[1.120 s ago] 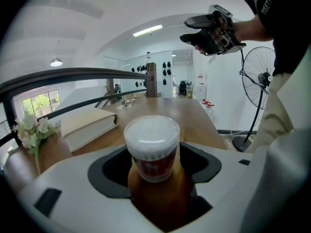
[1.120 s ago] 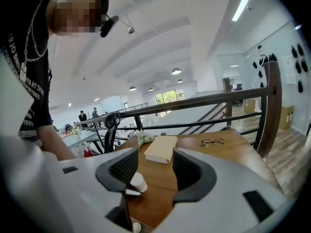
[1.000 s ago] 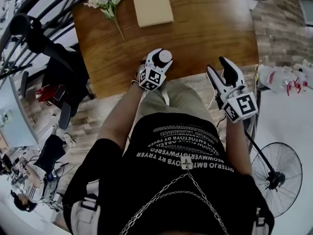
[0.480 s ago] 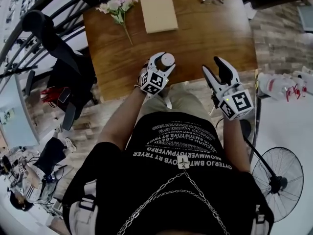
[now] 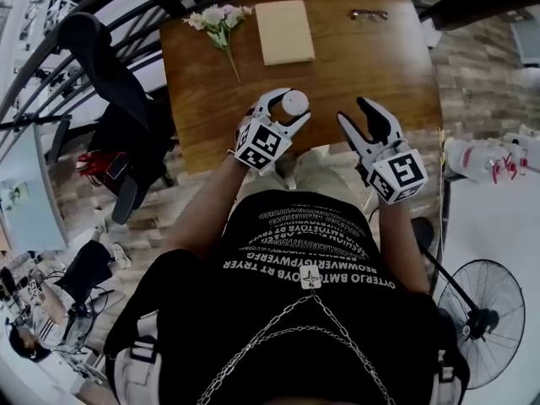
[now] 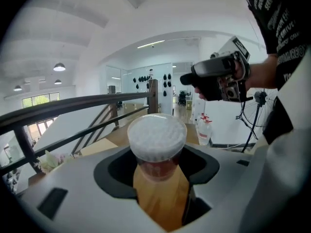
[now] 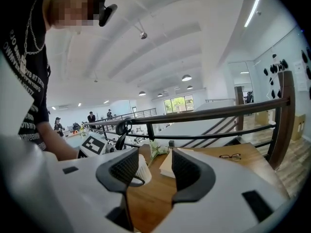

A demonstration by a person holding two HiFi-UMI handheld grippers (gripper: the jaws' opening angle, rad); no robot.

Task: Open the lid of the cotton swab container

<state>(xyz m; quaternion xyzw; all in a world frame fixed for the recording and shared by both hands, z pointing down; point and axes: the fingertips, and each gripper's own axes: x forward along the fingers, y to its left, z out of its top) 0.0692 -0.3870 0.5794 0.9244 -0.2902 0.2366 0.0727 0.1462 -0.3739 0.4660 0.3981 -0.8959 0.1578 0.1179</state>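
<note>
— Where is the cotton swab container [image 5: 294, 102]?

— Between the jaws of the left tool [image 5: 291, 106], held up over the near edge of the tabletop [image 5: 380, 66], about midway along it. The left gripper view shows it upright between the dark pads, one on each side of its clear brownish body, with the wood showing below it.

— So that tool has hold of it?

— Yes. The jaws stand wide, but they are closed on the container's sides; it is a broad thing.

— And the lid?

— The round white top [image 6: 156, 136] looks grainy and sits on the body. Whether that is the lid itself or swabs under a clear lid, I cannot tell.

— What about the right tool [image 5: 354, 110]?

— It is just beside the container, toward the tabletop's right edge, and not touching it. Its jaws are well apart with nothing between them, and they have just been closing a little. In the right gripper view the container shows past one jaw, outside the gap.

— Anything else on the tabletop?

— Three things lie along the far edge. There are flowers [image 5: 218, 17] near the far left corner and a pale notebook [image 5: 284, 30] beside them toward the middle. Glasses [image 5: 369, 14] lie nearer the far right corner. All are well apart from the container.
</note>
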